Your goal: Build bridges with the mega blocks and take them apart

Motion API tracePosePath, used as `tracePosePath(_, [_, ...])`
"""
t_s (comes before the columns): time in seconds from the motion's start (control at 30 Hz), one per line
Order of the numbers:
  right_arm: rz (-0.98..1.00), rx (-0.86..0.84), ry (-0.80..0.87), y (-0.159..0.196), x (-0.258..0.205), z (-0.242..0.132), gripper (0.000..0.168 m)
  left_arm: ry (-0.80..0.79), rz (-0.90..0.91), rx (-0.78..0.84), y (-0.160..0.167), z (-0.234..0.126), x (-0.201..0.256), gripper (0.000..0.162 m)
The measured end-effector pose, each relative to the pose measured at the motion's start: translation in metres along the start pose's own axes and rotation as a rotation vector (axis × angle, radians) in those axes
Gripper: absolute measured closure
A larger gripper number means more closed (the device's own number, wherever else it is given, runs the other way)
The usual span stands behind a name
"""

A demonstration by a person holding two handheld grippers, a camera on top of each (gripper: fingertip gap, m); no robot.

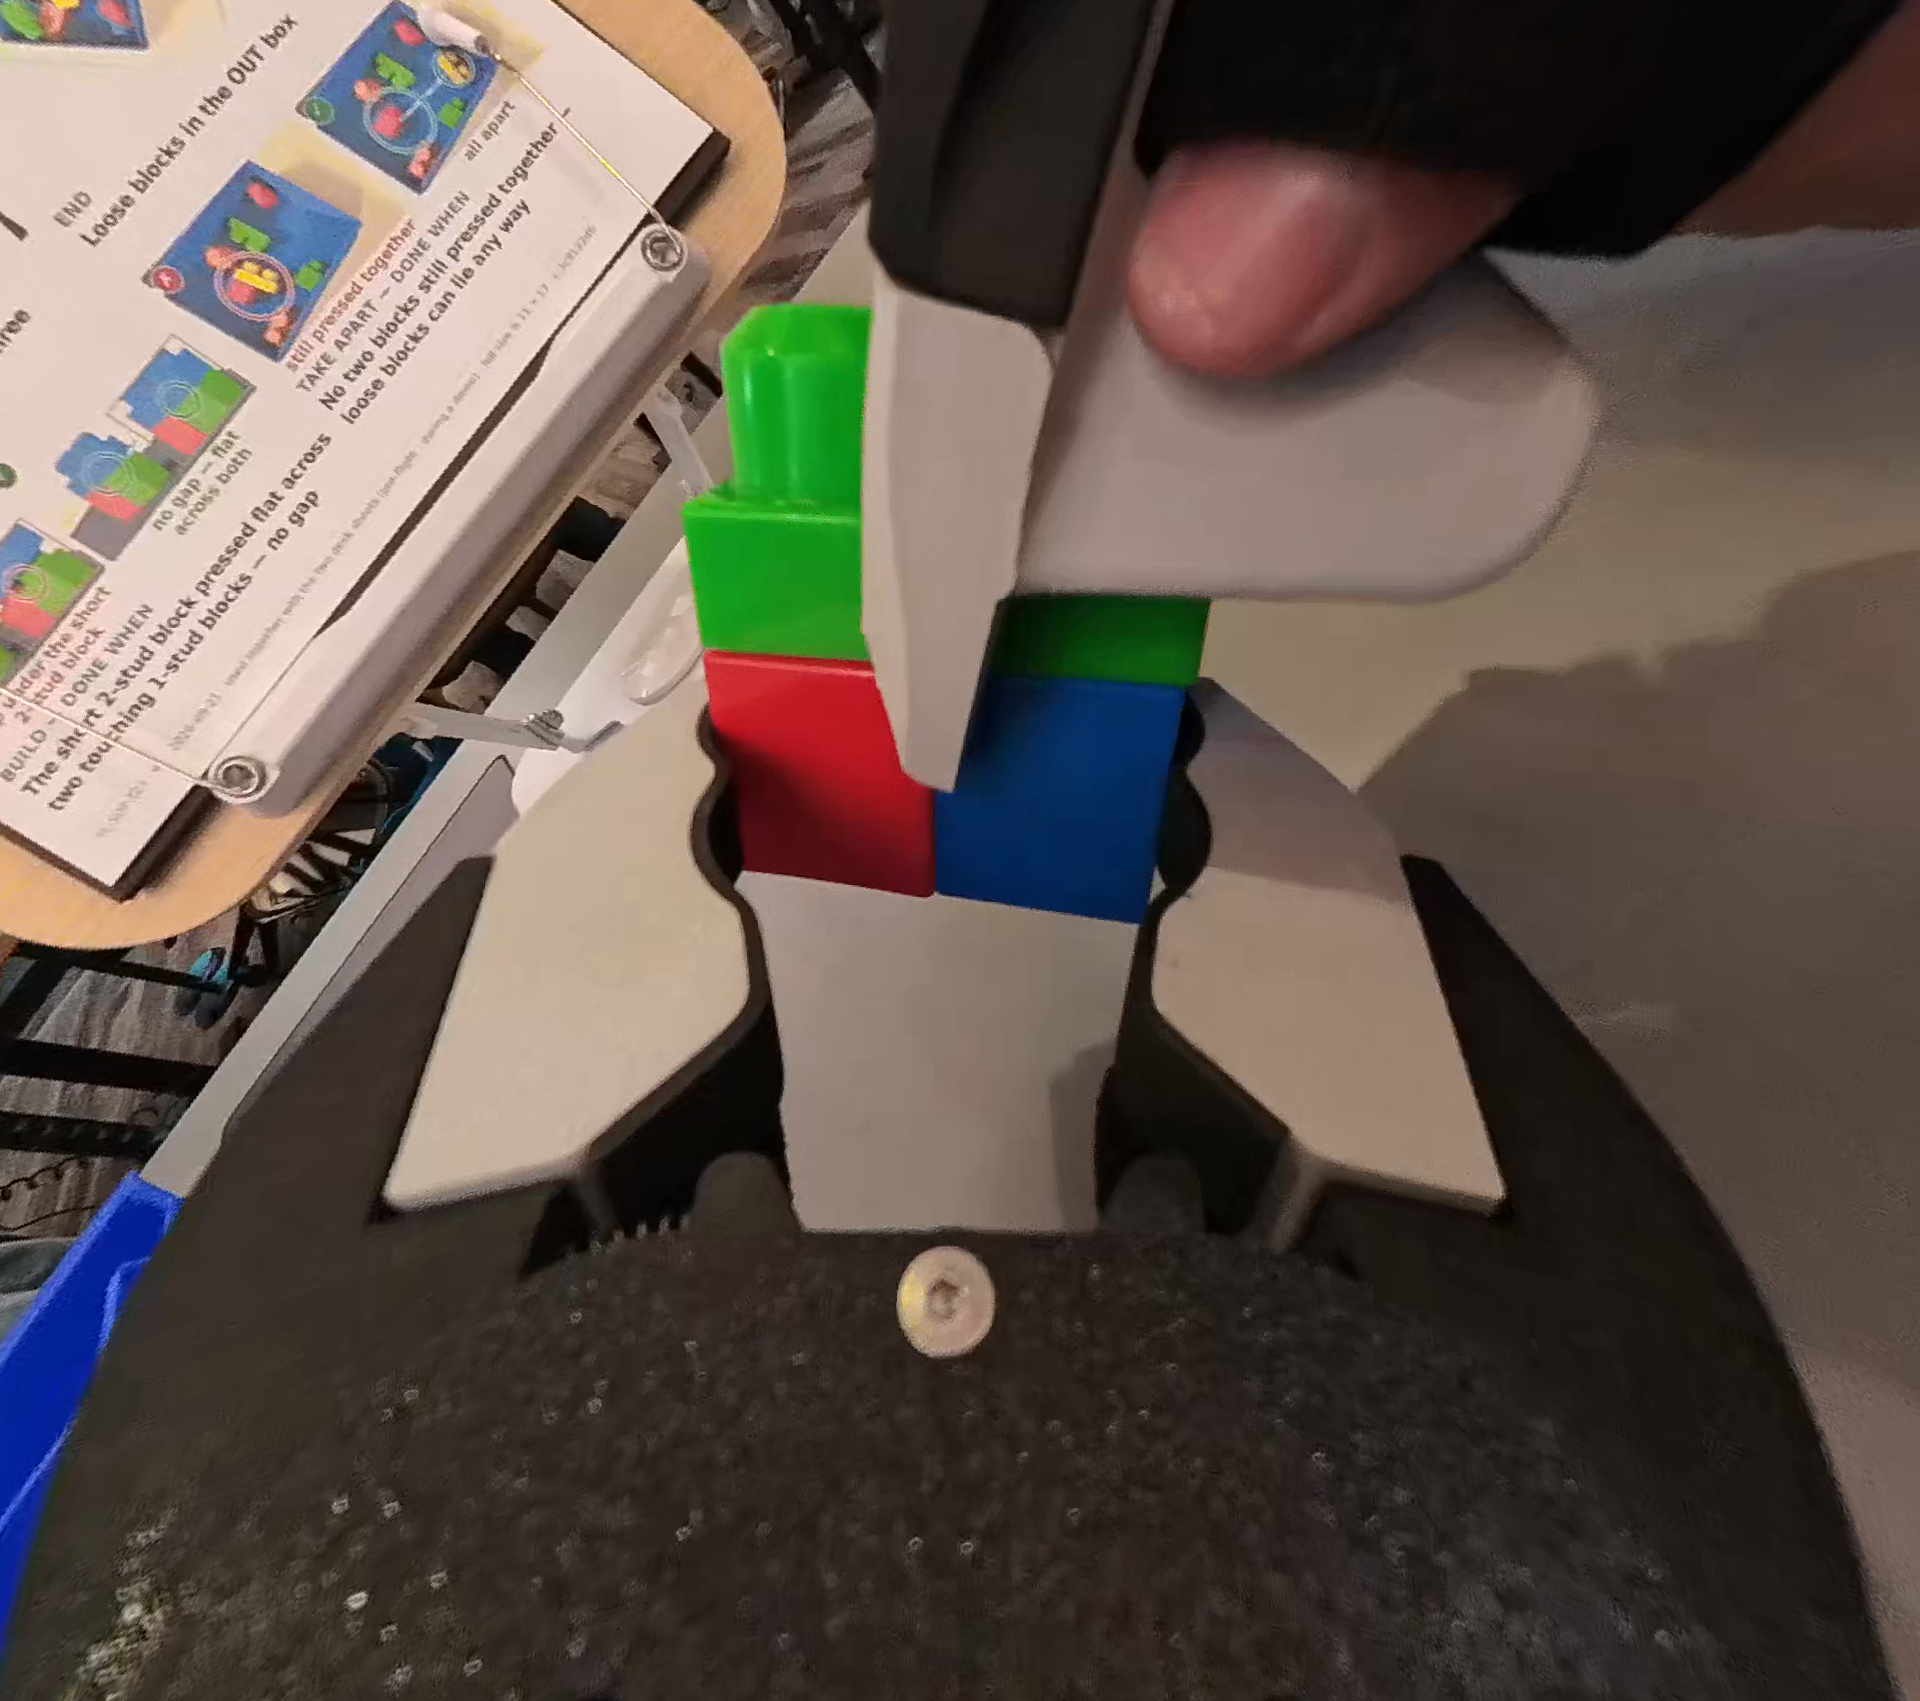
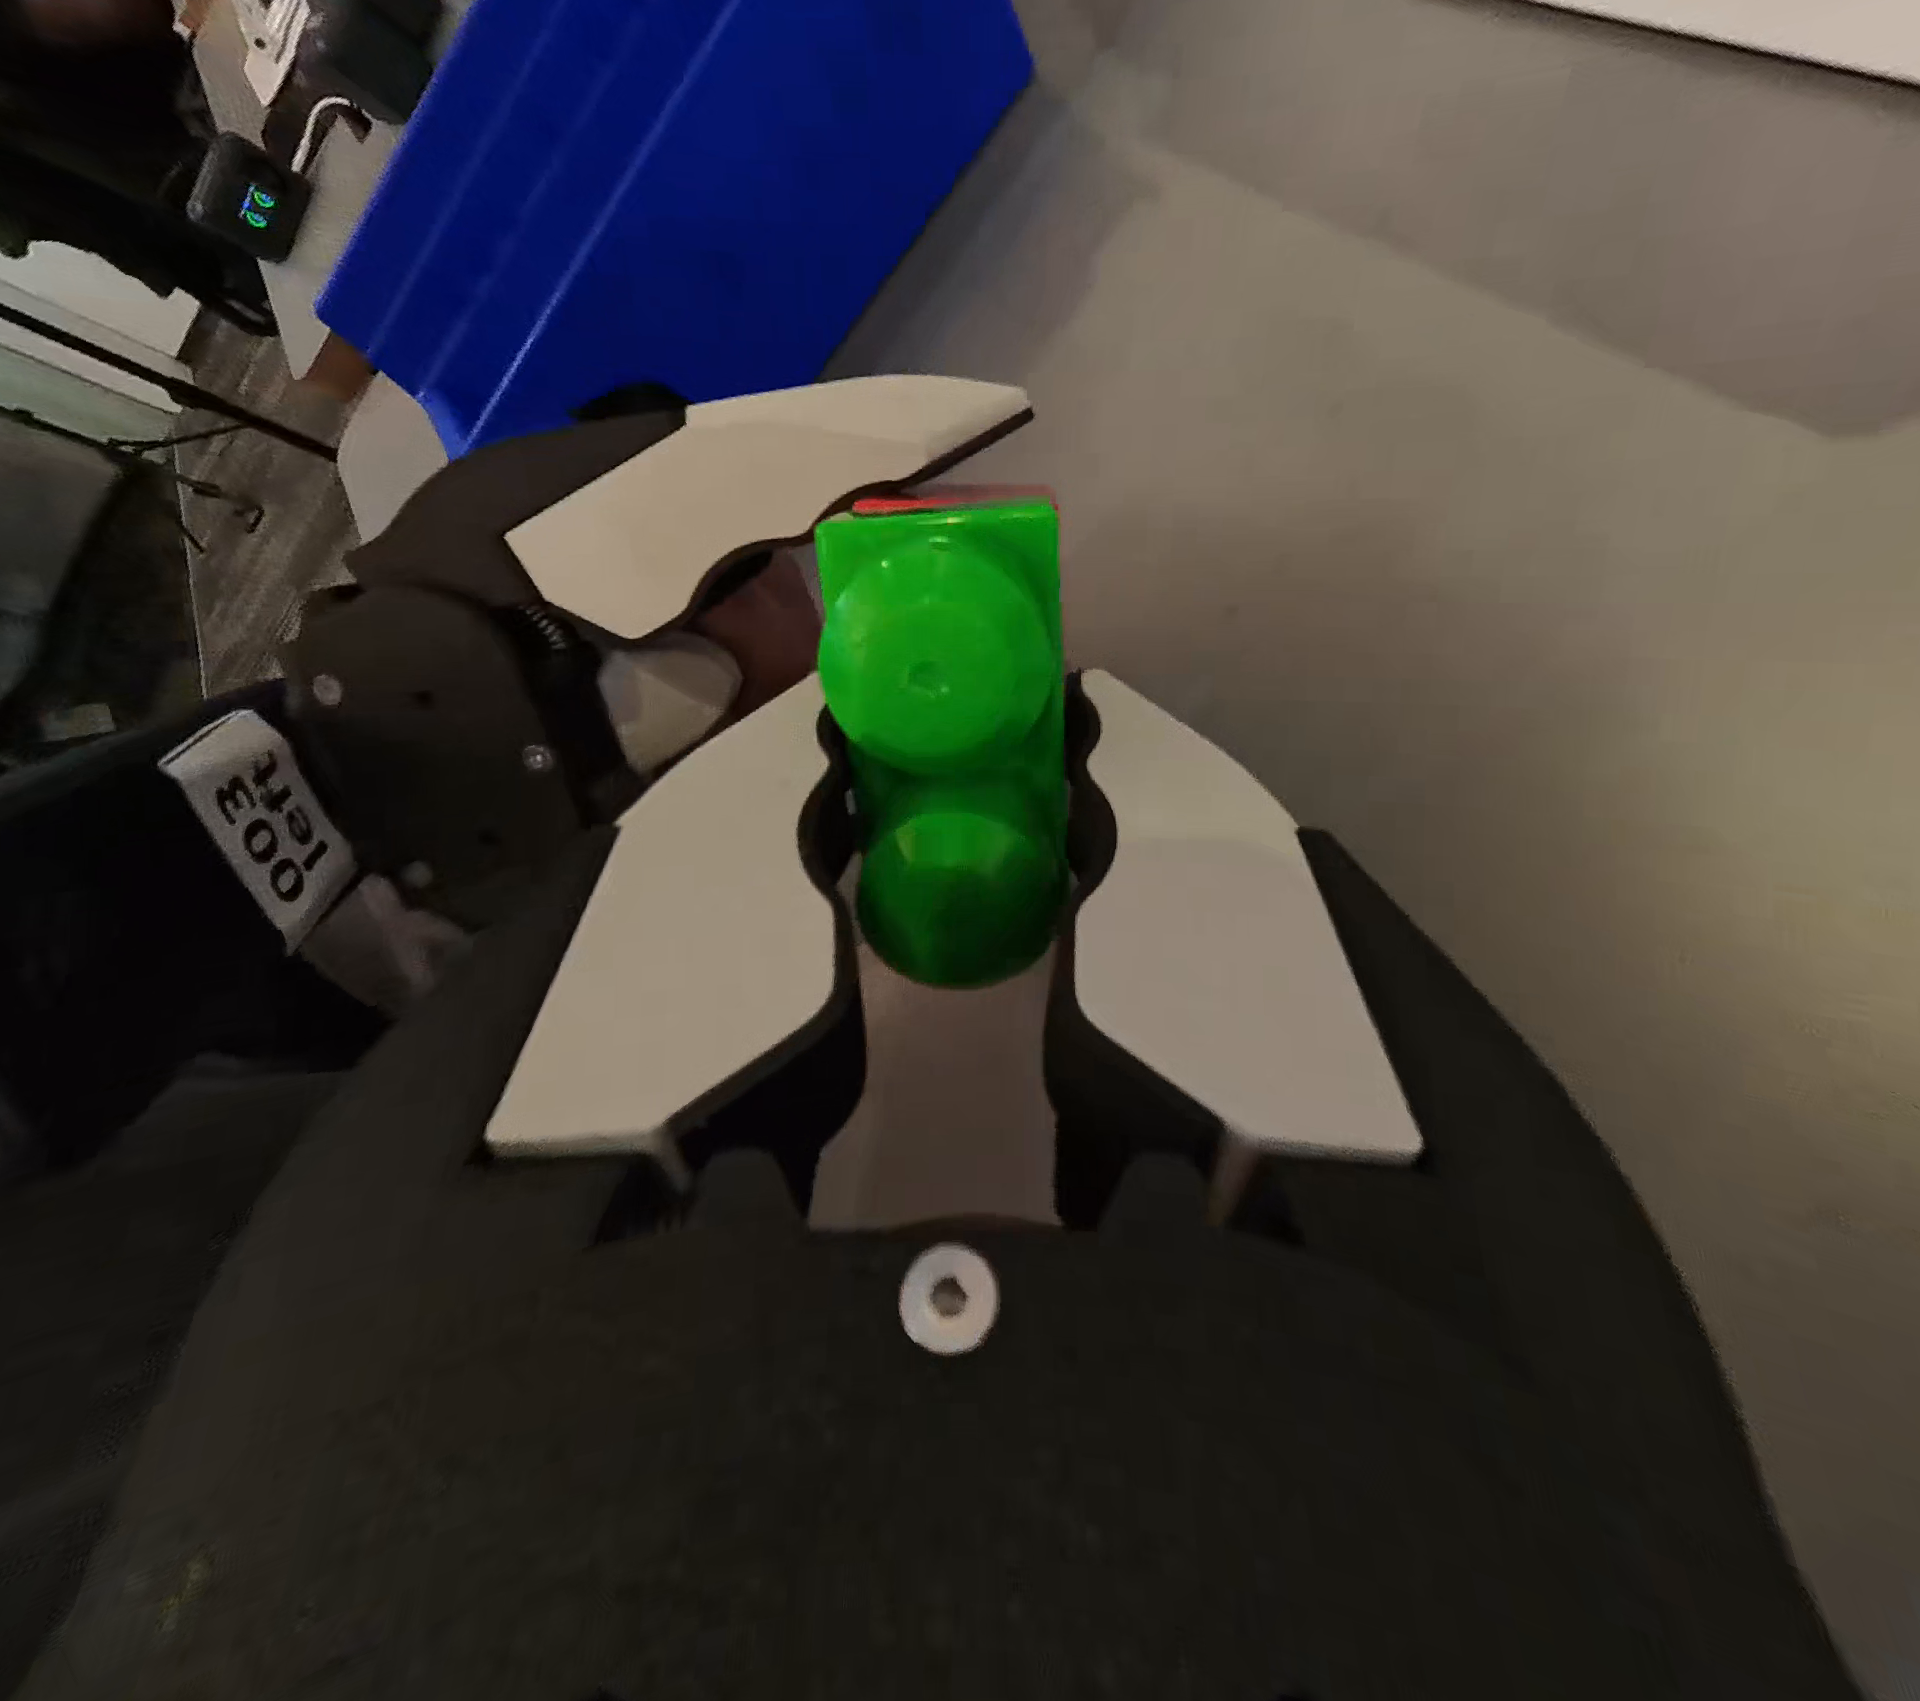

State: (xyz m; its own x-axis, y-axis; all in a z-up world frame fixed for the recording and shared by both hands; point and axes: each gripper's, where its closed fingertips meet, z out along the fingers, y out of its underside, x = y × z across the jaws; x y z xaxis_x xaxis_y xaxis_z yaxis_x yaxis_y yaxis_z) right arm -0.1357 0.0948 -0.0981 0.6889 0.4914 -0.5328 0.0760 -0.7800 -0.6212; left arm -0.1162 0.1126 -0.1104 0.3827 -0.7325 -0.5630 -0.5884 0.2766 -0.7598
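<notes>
Underneath everything lies the grey tabletop [image 1: 1662, 820], and on it in the right wrist view stands a large blue bin [image 2: 675, 124], off to the left beyond the grippers. Leaning over the table's far left edge in the left wrist view is a wooden board [image 1: 727, 124] carrying a printed instruction sheet [image 1: 312, 280] held down by a grey clamp bar [image 1: 468, 529]. Between the two tools sits the small bridge: a red block [image 1: 821, 768] and a blue block [image 1: 1049, 789] side by side and touching, with a green two-stud block [image 1: 779, 571] pressed across their tops. The left gripper [image 1: 940, 799] has its fingers narrowed onto the bottom pair, one finger against the red block's outer face, the other against the blue one's. The right gripper [image 2: 951, 778] comes in from above, its fingers pinched on the green block's long sides near one stud [image 2: 935, 675]. A person's thumb [image 1: 1278, 259] rests on that gripper's finger.
</notes>
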Motion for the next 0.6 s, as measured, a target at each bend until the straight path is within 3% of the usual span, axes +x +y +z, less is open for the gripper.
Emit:
tracePosePath(0.37, [-0.02,0.023,-0.094,0.005,-0.002,-0.022,0.131,0.089,-0.123,0.106,-0.021,-0.017,0.012,0.087])
tracePosePath(0.5, [-0.054,0.105,-0.047,-0.005,0.0,-0.062,0.131,0.133,-0.218,0.146,-0.018,-0.031,0.008,0.1])
tracePosePath(0.6, [-0.123,0.166,0.058,-0.011,0.002,-0.117,0.131,0.149,-0.297,0.166,-0.012,-0.041,-0.001,0.103])
